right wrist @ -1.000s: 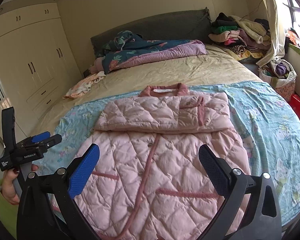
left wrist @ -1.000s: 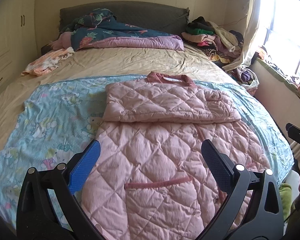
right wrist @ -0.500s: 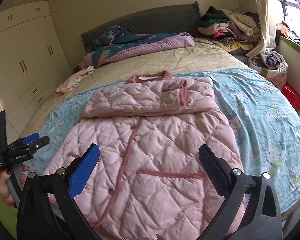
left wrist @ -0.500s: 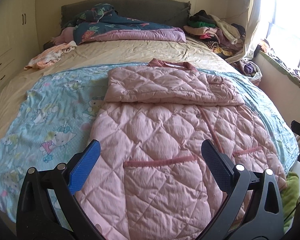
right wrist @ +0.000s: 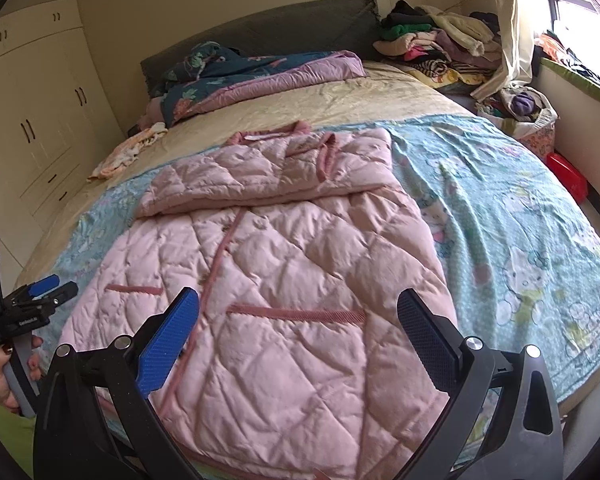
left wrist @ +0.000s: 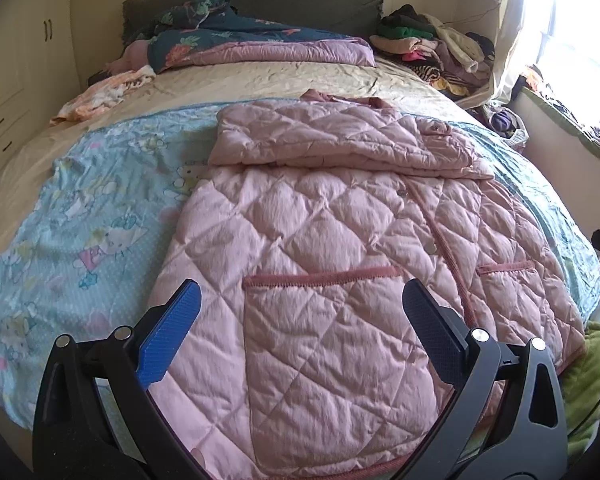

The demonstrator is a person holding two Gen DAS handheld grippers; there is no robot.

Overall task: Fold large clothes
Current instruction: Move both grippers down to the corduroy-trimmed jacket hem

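Note:
A pink quilted coat (left wrist: 340, 240) lies flat on a light blue cartoon sheet (left wrist: 92, 216) on the bed, its sleeves folded across the chest near the collar. It also shows in the right wrist view (right wrist: 276, 264). My left gripper (left wrist: 300, 332) is open and empty, hovering just above the coat's hem by the left pocket. My right gripper (right wrist: 300, 332) is open and empty above the hem by the right pocket. The left gripper also shows at the left edge of the right wrist view (right wrist: 32, 304), held in a hand.
A dark floral duvet (left wrist: 228, 36) lies at the headboard. A pile of clothes (left wrist: 428, 44) sits at the far right corner. An orange-white garment (left wrist: 104, 92) lies at the bed's left. Wardrobes (right wrist: 32, 120) stand left; a red box (right wrist: 568, 176) is on the floor right.
Both grippers have moved forward and lower toward the coat's hem; the coat now fills more of both views. Both stay open. The coat itself has not moved.

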